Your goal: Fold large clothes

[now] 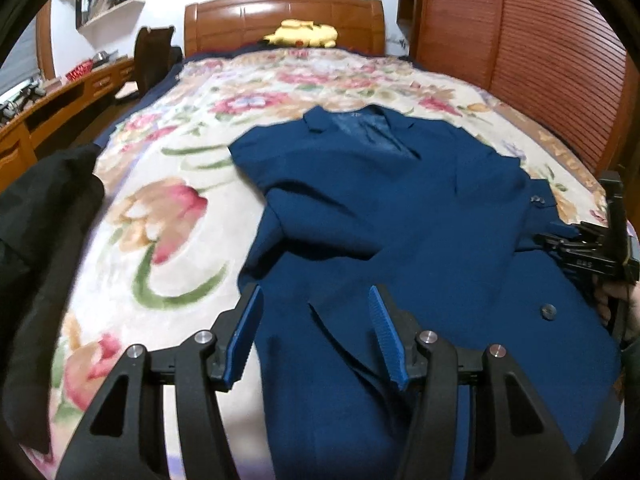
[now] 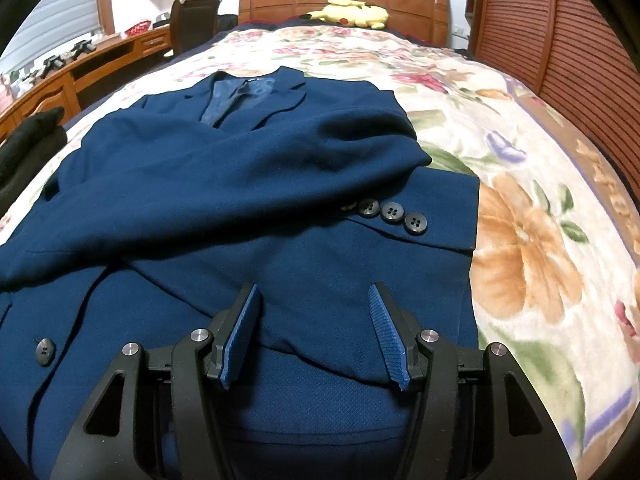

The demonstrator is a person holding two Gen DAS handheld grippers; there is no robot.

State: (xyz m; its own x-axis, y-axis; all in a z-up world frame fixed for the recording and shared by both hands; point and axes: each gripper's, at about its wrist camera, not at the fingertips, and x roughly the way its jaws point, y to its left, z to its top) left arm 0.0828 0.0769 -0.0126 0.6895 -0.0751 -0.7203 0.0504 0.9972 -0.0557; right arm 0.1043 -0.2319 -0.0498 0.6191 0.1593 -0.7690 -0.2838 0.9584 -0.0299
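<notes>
A navy blazer (image 2: 240, 184) is lying on the floral blanket (image 2: 532, 216) (plush toy (image 2: 352, 12) at twelve o'clock); left gripper (image 1: 316, 300) and right gripper (image 2: 316, 300) are hovering, jaws apart.

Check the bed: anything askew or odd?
Mostly tidy. The blue jacket lies flat on the floral blanket, sleeves folded across its front, the upper one bunched and wrinkled. A dark garment sits heaped at the bed's left edge.

One blue jacket (image 2: 248, 184) on one bed (image 2: 532, 184). Sleeve buttons (image 2: 394, 214): four in a row at 3 o'clock on the jacket; one front button (image 2: 45, 351) at 8 o'clock. One yellow plush (image 2: 354, 12) at 12 o'clock. One dark garment (image 1: 44, 216) at 9 o'clock. Two tools: left (image 1: 316, 332), right (image 2: 314, 332).
</notes>
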